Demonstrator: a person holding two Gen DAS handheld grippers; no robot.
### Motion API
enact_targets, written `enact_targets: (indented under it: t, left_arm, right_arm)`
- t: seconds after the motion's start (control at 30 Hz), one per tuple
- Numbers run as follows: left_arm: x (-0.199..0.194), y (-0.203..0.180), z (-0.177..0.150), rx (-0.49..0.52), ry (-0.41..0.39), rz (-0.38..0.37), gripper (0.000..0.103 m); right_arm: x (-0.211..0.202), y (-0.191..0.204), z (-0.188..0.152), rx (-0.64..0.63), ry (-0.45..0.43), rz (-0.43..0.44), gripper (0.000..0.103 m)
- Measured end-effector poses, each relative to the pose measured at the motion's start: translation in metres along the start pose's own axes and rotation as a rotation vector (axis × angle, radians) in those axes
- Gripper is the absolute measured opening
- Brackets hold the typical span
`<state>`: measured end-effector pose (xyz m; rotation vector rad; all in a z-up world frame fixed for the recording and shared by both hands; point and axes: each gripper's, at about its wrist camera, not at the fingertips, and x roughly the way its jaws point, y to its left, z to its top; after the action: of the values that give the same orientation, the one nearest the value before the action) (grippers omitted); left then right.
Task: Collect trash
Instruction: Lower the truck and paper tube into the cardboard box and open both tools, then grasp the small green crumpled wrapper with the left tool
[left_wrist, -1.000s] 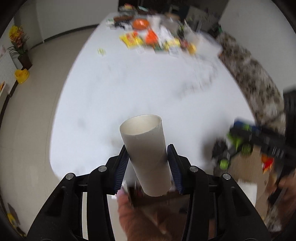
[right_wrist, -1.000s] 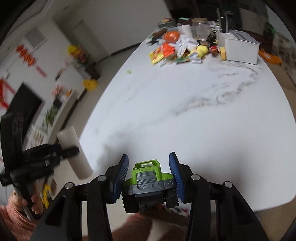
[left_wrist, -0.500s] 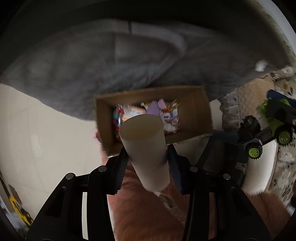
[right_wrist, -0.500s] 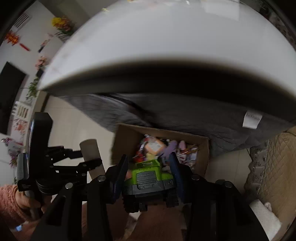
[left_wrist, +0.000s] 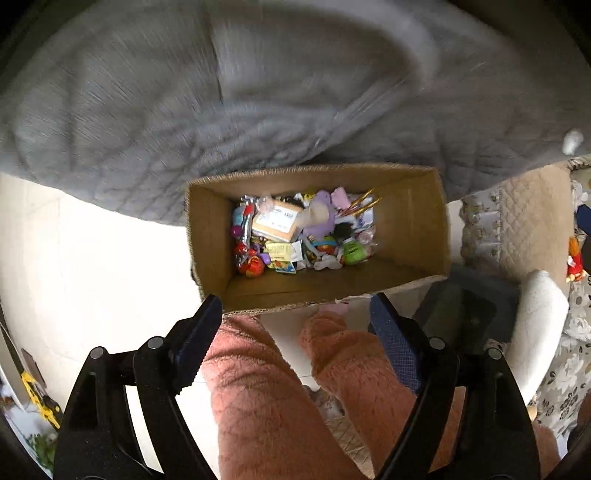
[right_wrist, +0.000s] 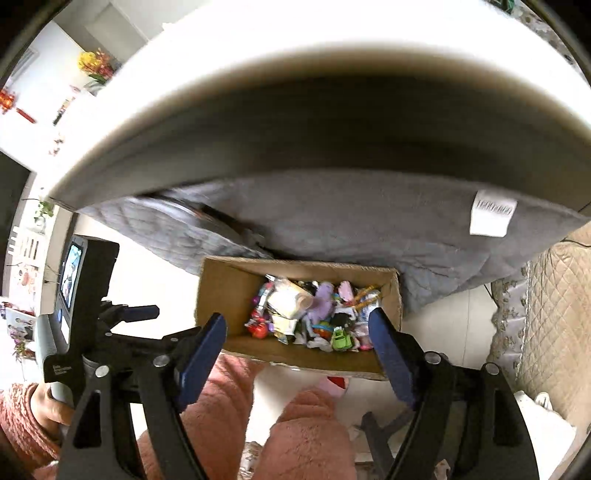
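Cardboard box (left_wrist: 406, 221) on the floor, seen from the left wrist view straight down: open top, bottom covered in mixed trash (left_wrist: 303, 236) — wrappers, a small parcel, a pale tube, a green toy. Left gripper (left_wrist: 295, 332) hangs over the near rim, fingers wide apart, nothing between them. Grey quilted cloth (left_wrist: 147, 110) drapes behind the box. The person's pink-clad knees (left_wrist: 258, 387) fill the lower frame. Some motion blur on the cloth.

Right wrist view: same box (right_wrist: 218, 284), same pile (right_wrist: 314, 314), with a green toy truck (right_wrist: 341, 338) lying at the near edge of the heap. Right gripper (right_wrist: 297, 343) is also above the near rim, fingers spread, empty. The left gripper body (right_wrist: 96, 306) shows at left, held by a hand (right_wrist: 51, 406). White table (right_wrist: 295, 55) edge looms overhead with the cloth (right_wrist: 369, 221) hanging below it.

Step, as I judge it: the drop into the box, both loads released. Next move calls for lifting both grippers back up to the tabletop to look for more trash, clearing the table edge on the way; fingers can stay apart for the next grasp.
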<state>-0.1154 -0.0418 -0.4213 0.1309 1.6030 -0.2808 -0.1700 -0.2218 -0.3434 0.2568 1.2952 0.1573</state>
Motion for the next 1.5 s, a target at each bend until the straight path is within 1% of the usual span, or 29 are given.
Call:
enact_targets:
  t: [0.1, 0.17, 0.2, 0.27, 0.3, 0.33, 0.37, 0.43, 0.47, 0.5, 0.53, 0.57, 0.6, 0.63, 0.7, 0.73, 0.8, 0.83, 0.93, 1.03, 1.07, 1.13, 1.17, 1.2, 1.23, 1.3, 1.37, 1.43, 1.5]
  left_arm:
    - [-0.046, -0.005, -0.005, 0.007, -0.05, -0.013, 0.08]
    - [-0.083, -0.006, -0.006, 0.016, -0.106, 0.005, 0.08]
    - [-0.108, -0.005, -0.006, 0.016, -0.149, 0.011, 0.08]
    - [-0.144, 0.0, -0.002, 0.013, -0.22, 0.022, 0.08]
    - [-0.166, 0.004, 0.003, 0.008, -0.264, 0.023, 0.081]
    - [-0.183, 0.008, 0.008, 0.002, -0.298, 0.026, 0.088]
    - [-0.198, 0.013, 0.017, -0.006, -0.332, 0.032, 0.09]
    - [-0.228, 0.029, 0.042, -0.025, -0.418, 0.045, 0.09]
    - [-0.242, 0.04, 0.062, -0.037, -0.45, 0.054, 0.09]
    - [-0.249, 0.047, 0.076, -0.043, -0.464, 0.057, 0.09]
    - [-0.258, 0.059, 0.1, -0.05, -0.487, 0.062, 0.09]
    - [-0.263, 0.071, 0.123, -0.059, -0.506, 0.081, 0.091]
    - [-0.267, 0.087, 0.155, -0.075, -0.517, 0.111, 0.091]
    - [-0.267, 0.099, 0.177, -0.089, -0.519, 0.132, 0.091]
    - [-0.266, 0.128, 0.232, -0.123, -0.504, 0.177, 0.09]
    - [-0.262, 0.143, 0.265, -0.144, -0.491, 0.195, 0.09]
    - [-0.255, 0.168, 0.318, -0.176, -0.47, 0.208, 0.09]
    - [-0.251, 0.181, 0.35, -0.195, -0.455, 0.209, 0.09]
    - [-0.236, 0.21, 0.415, -0.238, -0.412, 0.206, 0.09]
    - [-0.227, 0.228, 0.46, -0.265, -0.386, 0.207, 0.09]
    - [-0.224, 0.231, 0.471, -0.264, -0.379, 0.211, 0.087]
    - [-0.219, 0.234, 0.482, -0.248, -0.354, 0.216, 0.069]
    - [-0.218, 0.234, 0.484, -0.244, -0.355, 0.202, 0.064]
    - [-0.22, 0.233, 0.482, -0.239, -0.364, 0.201, 0.051]
    - [-0.221, 0.23, 0.481, -0.221, -0.372, 0.208, 0.032]
    - [-0.221, 0.224, 0.481, -0.19, -0.369, 0.208, 0.032]
    - [-0.222, 0.22, 0.474, -0.159, -0.369, 0.172, 0.032]
    - [-0.227, 0.218, 0.459, -0.133, -0.383, 0.127, 0.03]
    - [-0.234, 0.215, 0.44, -0.093, -0.402, 0.094, 0.03]
  right_arm:
    - [-0.037, 0.013, 0.009, -0.026, -0.043, 0.039, 0.08]
    - [-0.065, 0.025, 0.017, -0.054, -0.092, 0.053, 0.082]
    - [-0.08, 0.03, 0.023, -0.066, -0.124, 0.068, 0.082]
    - [-0.103, 0.039, 0.036, -0.083, -0.178, 0.089, 0.085]
    - [-0.115, 0.045, 0.045, -0.093, -0.208, 0.1, 0.087]
    - [-0.123, 0.048, 0.052, -0.097, -0.231, 0.105, 0.088]
    - [-0.133, 0.054, 0.061, -0.101, -0.264, 0.113, 0.089]
    - [-0.146, 0.065, 0.081, -0.106, -0.311, 0.118, 0.091]
    - [-0.151, 0.07, 0.091, -0.103, -0.337, 0.123, 0.092]
    - [-0.155, 0.077, 0.101, -0.095, -0.364, 0.128, 0.095]
    - [-0.156, 0.082, 0.107, -0.088, -0.376, 0.129, 0.096]
    - [-0.156, 0.088, 0.116, -0.076, -0.392, 0.135, 0.096]
    - [-0.154, 0.095, 0.124, -0.066, -0.399, 0.135, 0.096]
    - [-0.152, 0.102, 0.132, -0.059, -0.401, 0.13, 0.096]
    - [-0.144, 0.116, 0.148, -0.024, -0.392, 0.116, 0.096]
    - [-0.139, 0.121, 0.155, -0.006, -0.387, 0.108, 0.096]
    - [-0.129, 0.131, 0.168, 0.024, -0.369, 0.072, 0.096]
    - [-0.124, 0.136, 0.174, 0.047, -0.362, 0.06, 0.096]
    - [-0.116, 0.145, 0.186, 0.103, -0.355, 0.024, 0.096]
    - [-0.114, 0.158, 0.195, 0.139, -0.352, -0.007, 0.096]
    - [-0.112, 0.162, 0.197, 0.144, -0.346, -0.021, 0.096]
    - [-0.109, 0.168, 0.2, 0.157, -0.331, -0.04, 0.096]
    - [-0.107, 0.169, 0.201, 0.165, -0.325, -0.045, 0.096]
    - [-0.105, 0.17, 0.203, 0.176, -0.321, -0.049, 0.096]
    - [-0.103, 0.171, 0.206, 0.182, -0.32, -0.05, 0.096]
    - [-0.099, 0.172, 0.214, 0.181, -0.319, -0.059, 0.096]
    - [-0.094, 0.174, 0.227, 0.163, -0.323, -0.078, 0.096]
    - [-0.086, 0.171, 0.249, 0.161, -0.323, -0.079, 0.096]
    - [-0.074, 0.162, 0.282, 0.183, -0.335, -0.055, 0.096]
